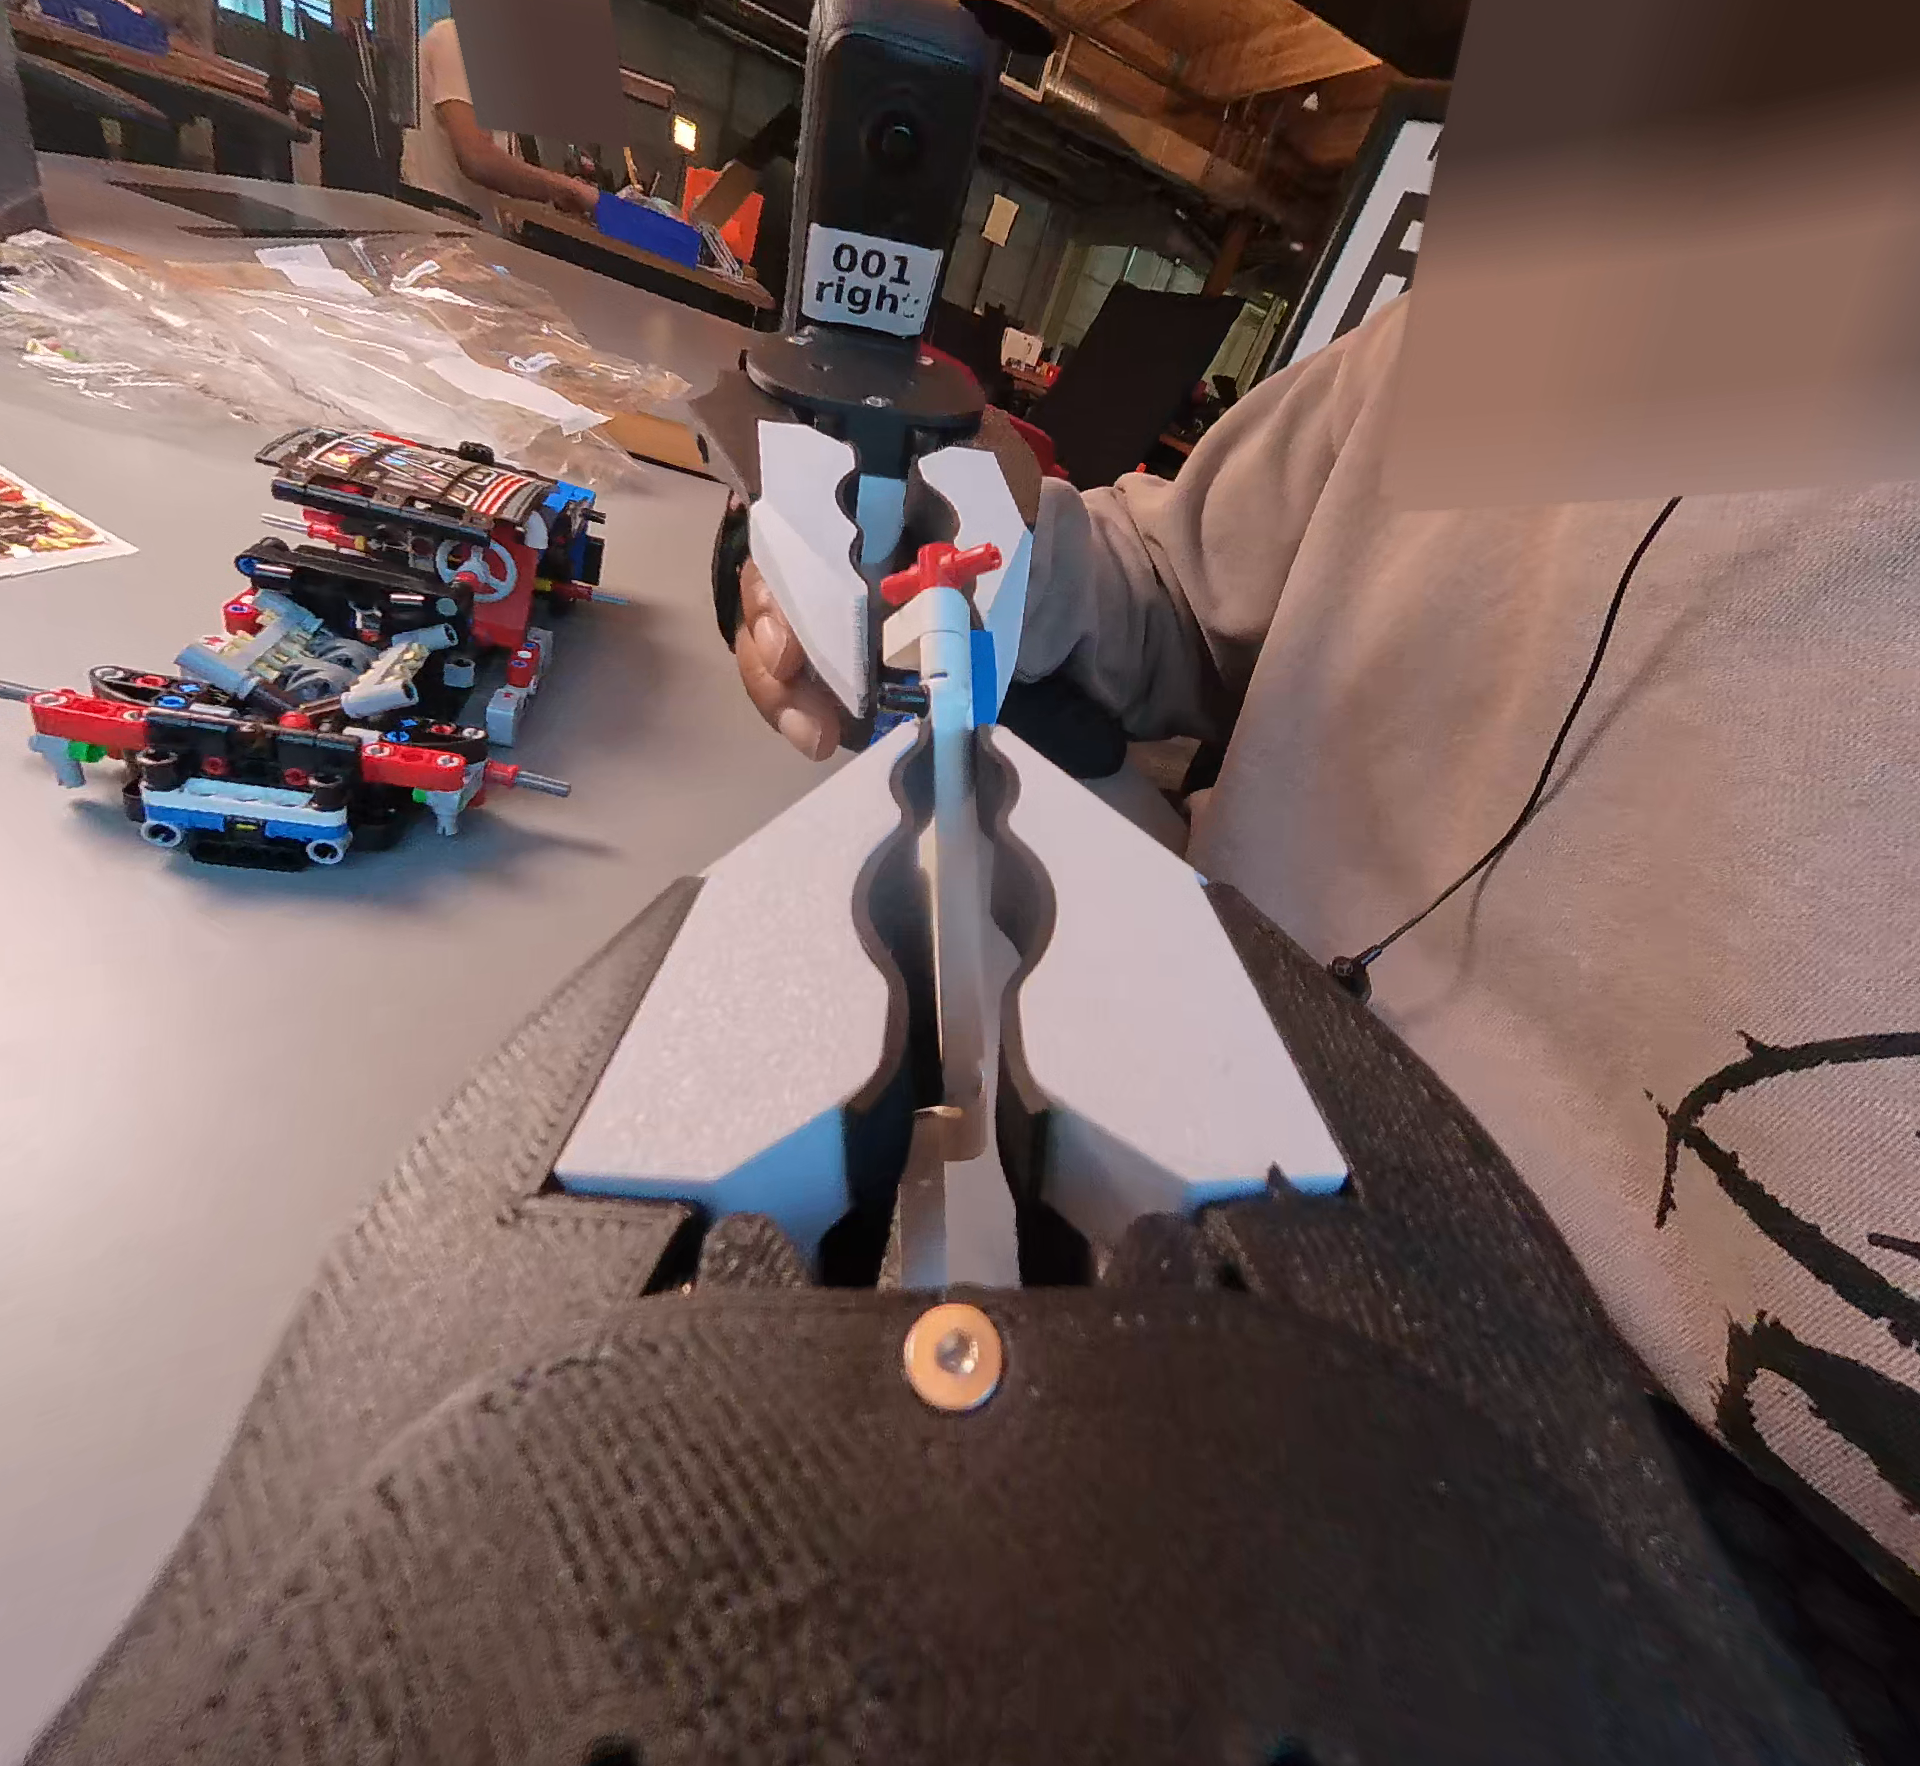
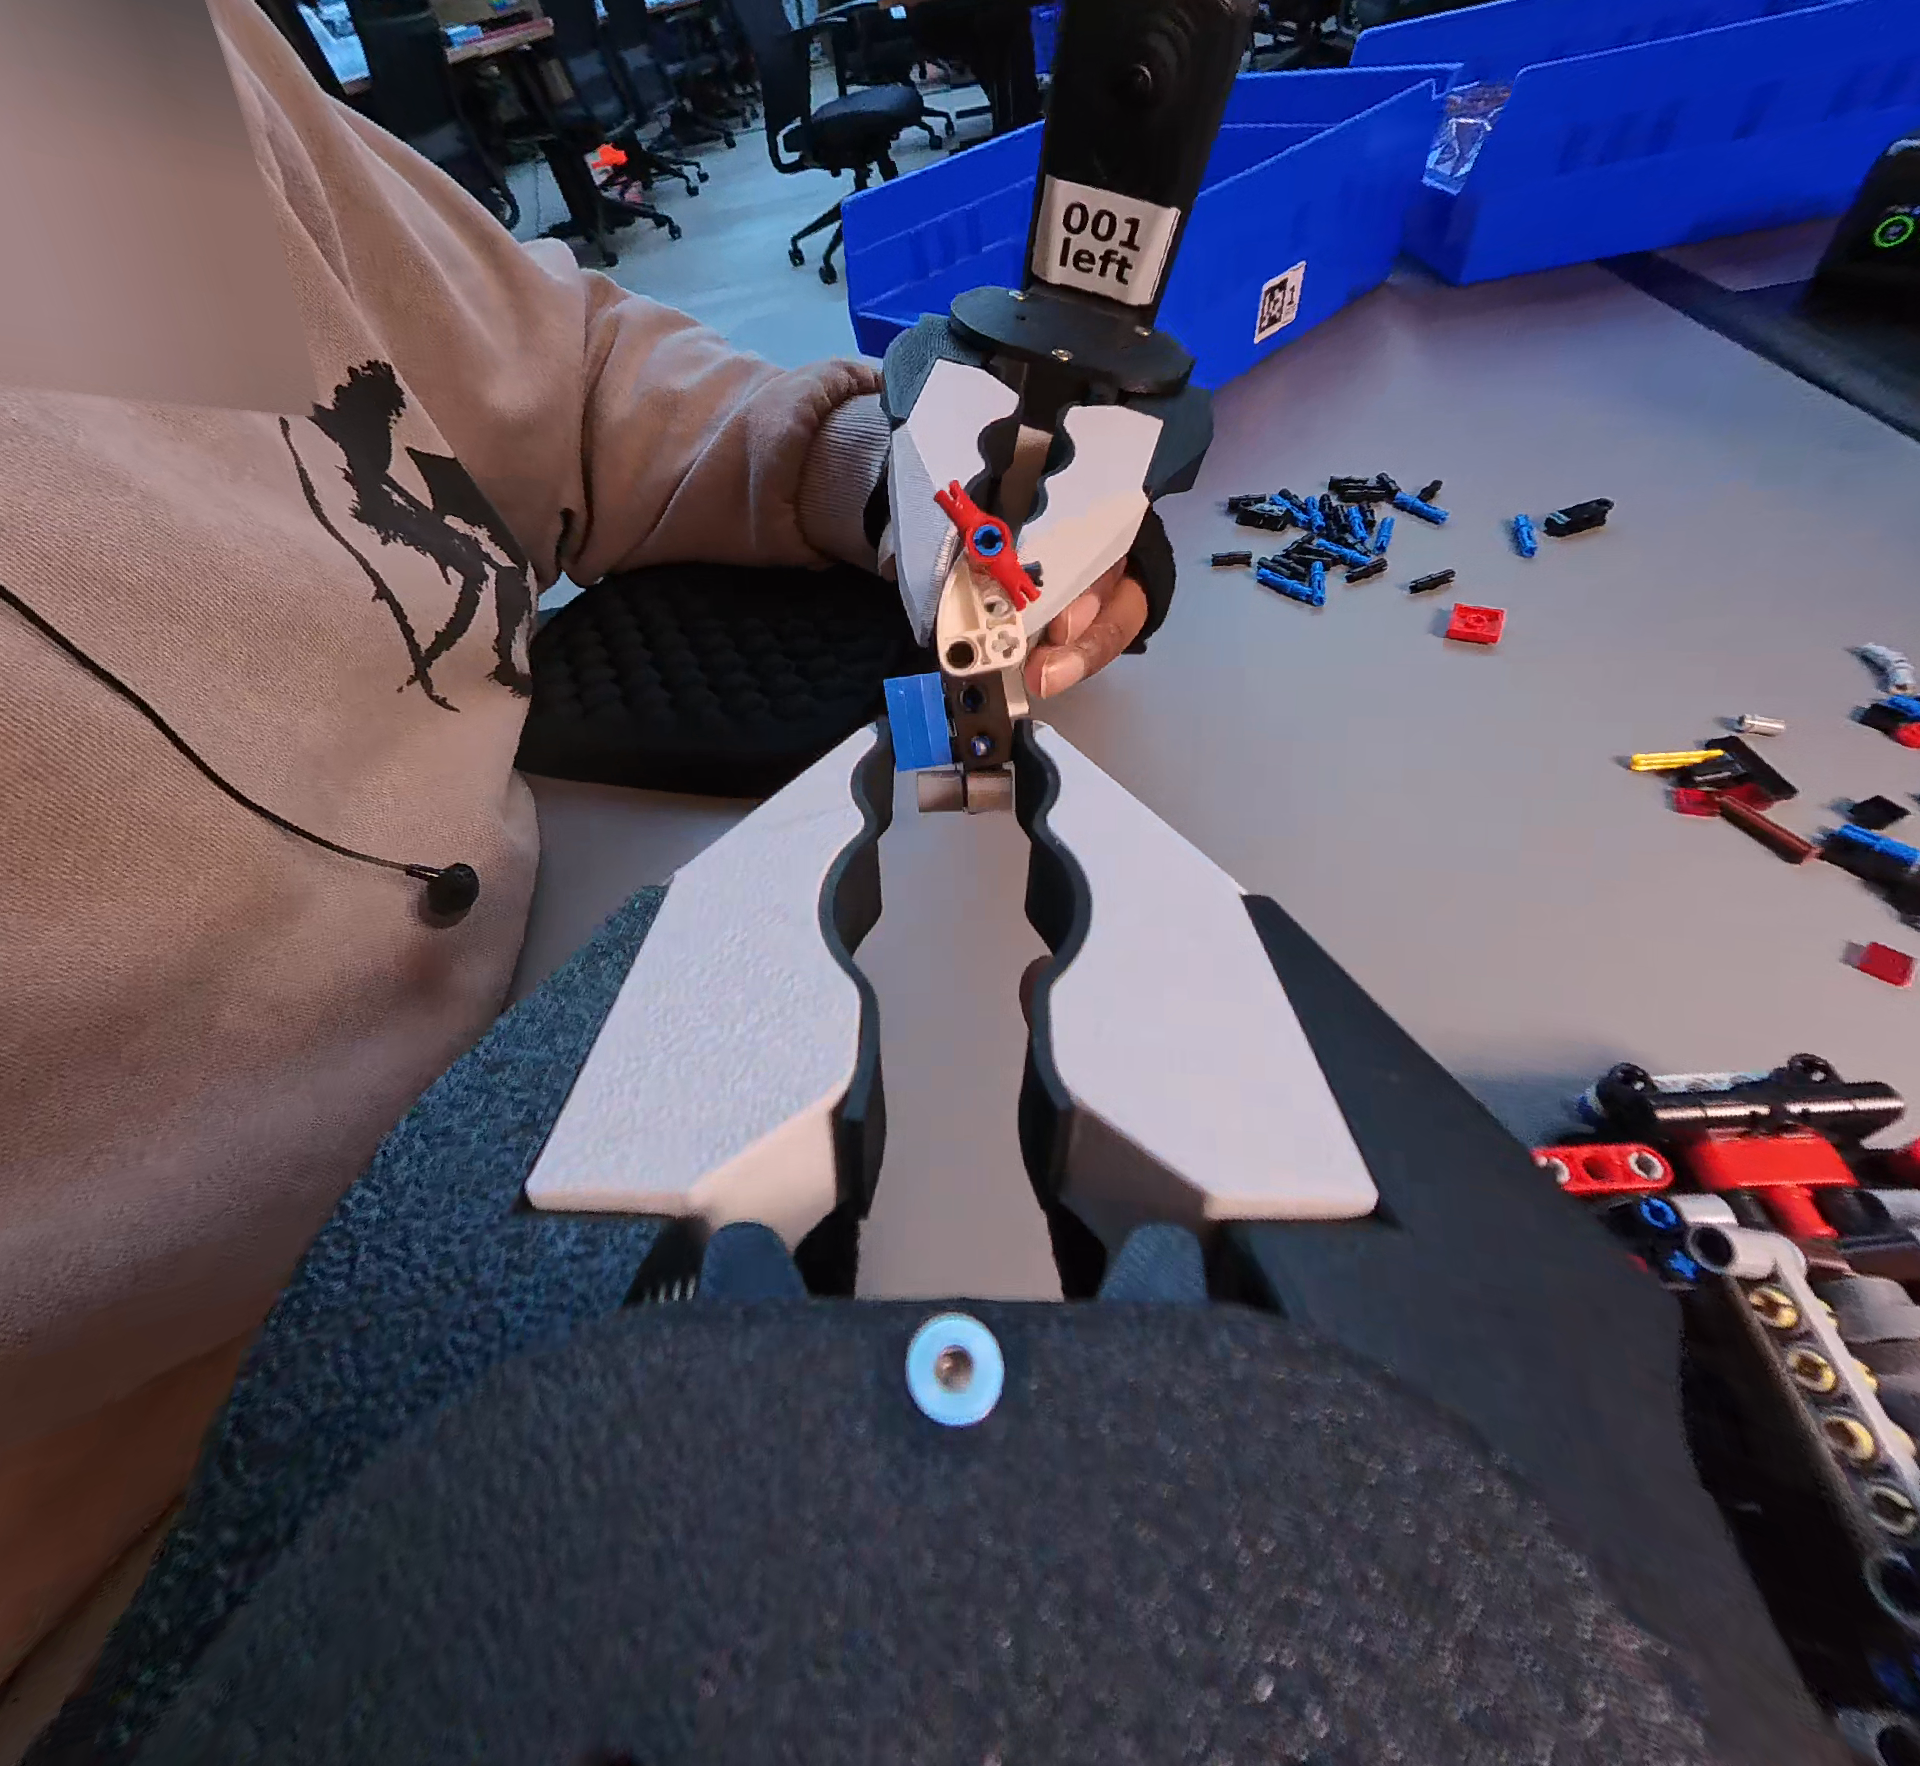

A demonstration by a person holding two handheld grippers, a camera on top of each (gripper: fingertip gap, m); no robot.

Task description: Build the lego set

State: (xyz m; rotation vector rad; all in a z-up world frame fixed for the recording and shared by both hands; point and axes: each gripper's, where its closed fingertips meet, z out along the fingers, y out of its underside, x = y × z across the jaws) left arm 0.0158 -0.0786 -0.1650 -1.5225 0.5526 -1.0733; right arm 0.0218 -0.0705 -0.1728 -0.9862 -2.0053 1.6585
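A small sub-assembly (image 1: 940,636) of a long grey panel, a black beam, a blue plate (image 2: 914,719) and a red cross connector (image 1: 935,565) is held in the air between both grippers. My left gripper (image 1: 948,740) is shut on the grey panel, which runs back between its fingers. My right gripper (image 2: 956,750) faces it and is shut on the lower end of the sub-assembly (image 2: 982,646), at the blue plate and black beam. Each gripper shows in the other's view, the right gripper (image 1: 925,677) and the left gripper (image 2: 987,604). The part-built red, black and blue car (image 1: 343,656) lies on the grey table.
Loose blue and black pins (image 2: 1320,532), a red tile (image 2: 1475,623) and other small parts lie on the table beside the car (image 2: 1766,1197). Blue bins (image 2: 1558,158) stand behind them. Clear plastic bags (image 1: 260,334) lie behind the car. A black mat (image 2: 707,677) sits by the person's sleeve. The grippers are tip to tip, or close to it. Left tips and right tips are each some 15 cm from the car (image 2: 1766,1197). It is also in sight in the left wrist view (image 1: 316,719).
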